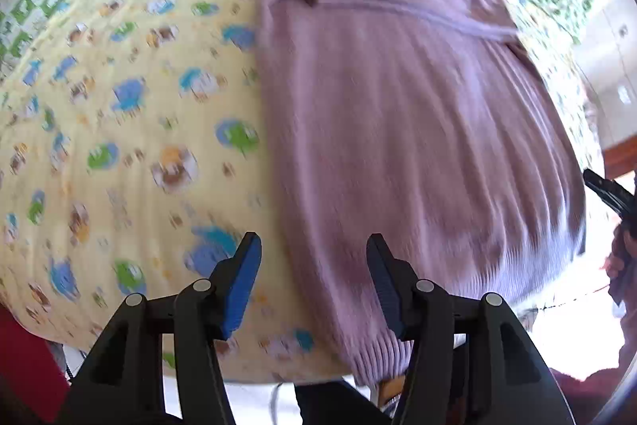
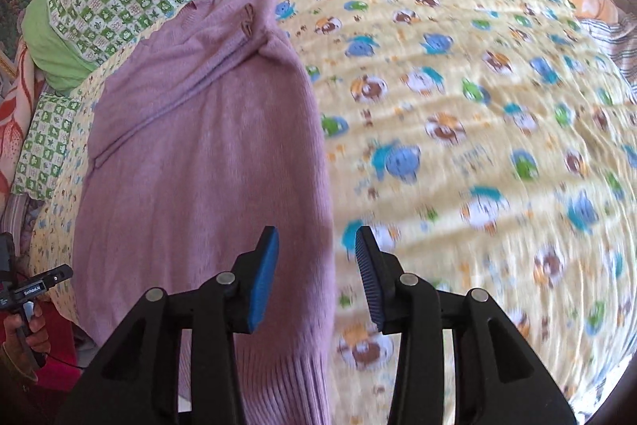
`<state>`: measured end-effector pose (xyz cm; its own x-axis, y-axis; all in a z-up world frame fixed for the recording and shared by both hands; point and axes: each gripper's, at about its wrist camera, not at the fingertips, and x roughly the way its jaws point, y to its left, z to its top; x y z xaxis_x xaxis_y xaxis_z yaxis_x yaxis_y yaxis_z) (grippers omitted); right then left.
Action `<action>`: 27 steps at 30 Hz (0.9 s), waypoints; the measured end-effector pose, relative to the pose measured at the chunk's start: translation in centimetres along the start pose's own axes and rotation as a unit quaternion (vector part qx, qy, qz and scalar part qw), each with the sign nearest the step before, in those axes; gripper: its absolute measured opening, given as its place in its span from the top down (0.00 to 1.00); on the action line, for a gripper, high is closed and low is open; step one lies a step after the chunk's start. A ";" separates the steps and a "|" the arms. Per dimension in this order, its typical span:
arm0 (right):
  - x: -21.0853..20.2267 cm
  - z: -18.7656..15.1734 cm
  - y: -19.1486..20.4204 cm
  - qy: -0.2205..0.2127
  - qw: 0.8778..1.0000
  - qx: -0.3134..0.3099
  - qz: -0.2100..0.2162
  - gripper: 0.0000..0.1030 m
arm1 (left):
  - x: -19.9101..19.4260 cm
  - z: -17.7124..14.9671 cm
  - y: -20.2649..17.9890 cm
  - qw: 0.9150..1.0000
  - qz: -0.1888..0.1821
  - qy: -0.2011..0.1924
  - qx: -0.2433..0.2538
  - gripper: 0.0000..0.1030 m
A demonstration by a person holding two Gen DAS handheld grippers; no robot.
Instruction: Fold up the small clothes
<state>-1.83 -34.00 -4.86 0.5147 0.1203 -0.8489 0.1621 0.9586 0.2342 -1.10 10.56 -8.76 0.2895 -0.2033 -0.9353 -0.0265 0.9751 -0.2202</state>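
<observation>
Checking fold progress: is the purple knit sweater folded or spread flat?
Folded: the purple knit sweater lies as a narrow strip, a sleeve edge crossing diagonally over its front.

Bare yellow quilt (image 2: 477, 106) flanks the purple sweater (image 2: 207, 166) on 2 sides.
</observation>
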 end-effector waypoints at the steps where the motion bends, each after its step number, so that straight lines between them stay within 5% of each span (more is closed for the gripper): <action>1: -0.2 -0.5 0.0 0.001 1.000 0.001 0.001 0.59 | 0.1 -0.4 0.0 1.000 -0.009 0.006 0.001 0.46; 16: -1.8 -5.4 0.1 0.009 1.000 0.019 0.013 0.59 | 2.5 -6.4 -0.4 0.994 -0.086 0.072 -0.011 0.44; 27: -0.3 -6.2 1.3 0.040 0.999 0.003 0.029 0.59 | 4.0 -7.4 -2.8 0.992 -0.104 0.066 0.000 0.40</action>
<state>-6.96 -31.15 -7.27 0.4549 0.1958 -0.8687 0.1386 0.9481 0.2862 -7.00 6.41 -13.95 0.1608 -0.4093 -0.8981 0.0206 0.9112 -0.4115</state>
